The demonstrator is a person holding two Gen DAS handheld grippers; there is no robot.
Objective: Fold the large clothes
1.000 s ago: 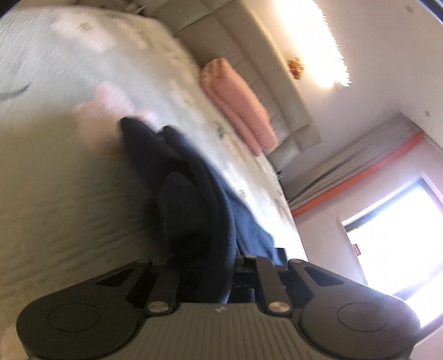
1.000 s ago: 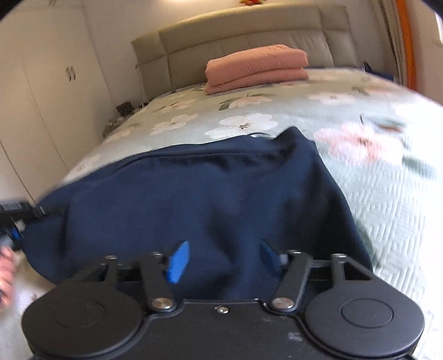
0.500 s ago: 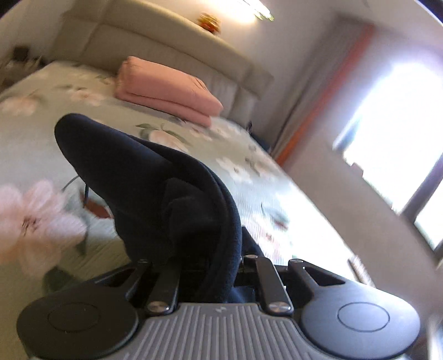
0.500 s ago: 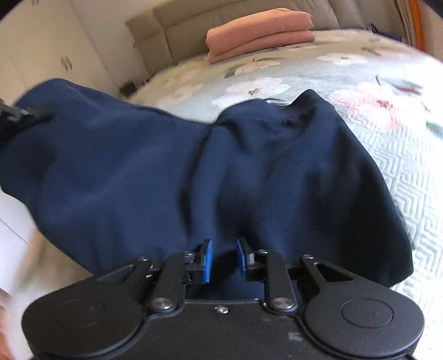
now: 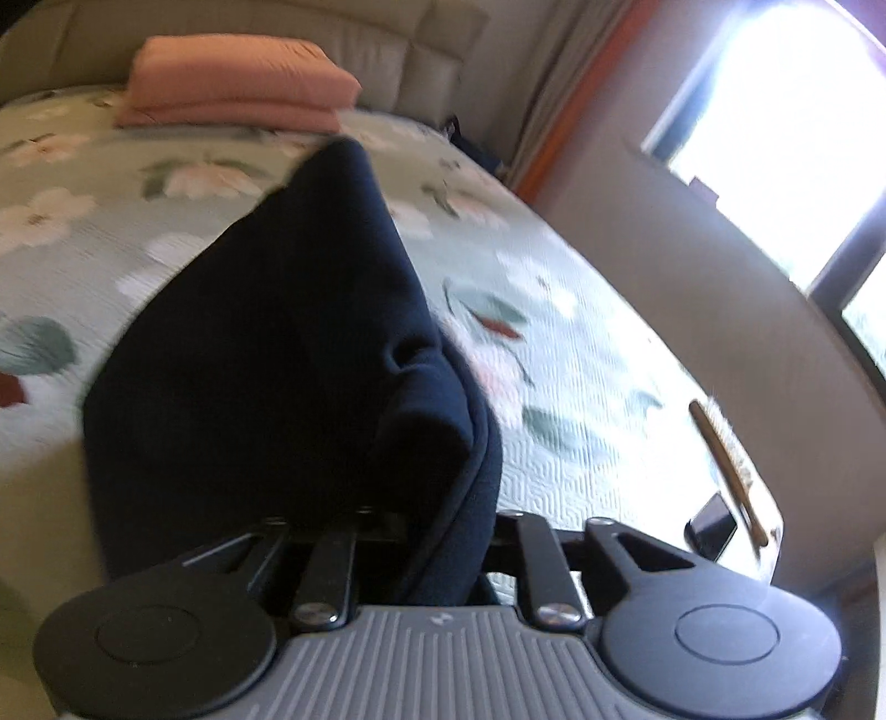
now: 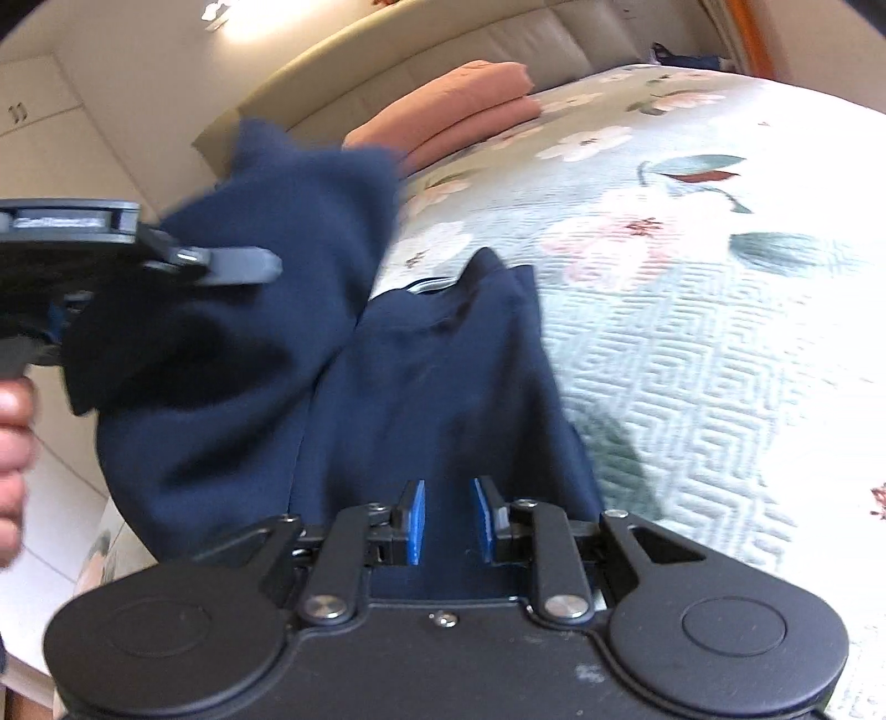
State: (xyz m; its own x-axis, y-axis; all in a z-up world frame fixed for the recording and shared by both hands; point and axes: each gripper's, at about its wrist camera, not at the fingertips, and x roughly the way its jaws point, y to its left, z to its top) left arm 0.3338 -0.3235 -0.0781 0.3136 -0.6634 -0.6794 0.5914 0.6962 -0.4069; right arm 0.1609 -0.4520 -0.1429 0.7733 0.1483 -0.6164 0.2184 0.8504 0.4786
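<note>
The left tongs (image 6: pixel 243 266), their jaws just eased wider, lift a bunched fold of the navy garment (image 6: pixel 443 399) above the flowered bed (image 6: pixel 692 332). The right tongs (image 6: pixel 447 520), angled downward, stand slightly apart over the cloth; whether they pinch it is unclear.

bed w/ floral quilt (image 5: pixel 581 443), beige padded headboard (image 5: pixel 277 27), folded pink bedding (image 5: pixel 238 88), bright window (image 5: pixel 786 127) at right, white cupboards (image 6: pixel 50 144).

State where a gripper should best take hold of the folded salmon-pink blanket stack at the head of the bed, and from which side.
Probably its near long edge, approached low from the foot of the bed. The folded salmon-pink blanket stack lies flat in layers, and the padded beige headboard stands close behind, blocking that side.
</note>
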